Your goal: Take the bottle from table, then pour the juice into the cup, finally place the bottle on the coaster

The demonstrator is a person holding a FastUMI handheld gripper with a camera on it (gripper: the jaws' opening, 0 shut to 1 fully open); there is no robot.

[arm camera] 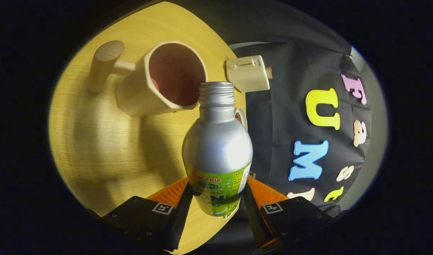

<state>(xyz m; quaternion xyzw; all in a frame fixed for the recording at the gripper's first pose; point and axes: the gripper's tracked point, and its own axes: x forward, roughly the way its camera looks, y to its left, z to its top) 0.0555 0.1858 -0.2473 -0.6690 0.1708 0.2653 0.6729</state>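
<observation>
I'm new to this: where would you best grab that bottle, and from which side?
Around its lower, labelled body, side-on, one finger on each flank, as the gripper holds the bottle now. The straight round sides give both fingers an even seat, and the open neck stays free for the cup.

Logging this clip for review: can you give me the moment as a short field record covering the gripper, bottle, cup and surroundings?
gripper: gripper shut on the bottle, both fingers pressing its labelled lower body
bottle: silver bottle, cap off, neck pointing towards the cup
cup: cream cup with a side handle, just beyond the bottle mouth, dark inside
table: wooden table
other: cream box at the table edge
stage: poised at the cup; no juice stream visible
</observation>
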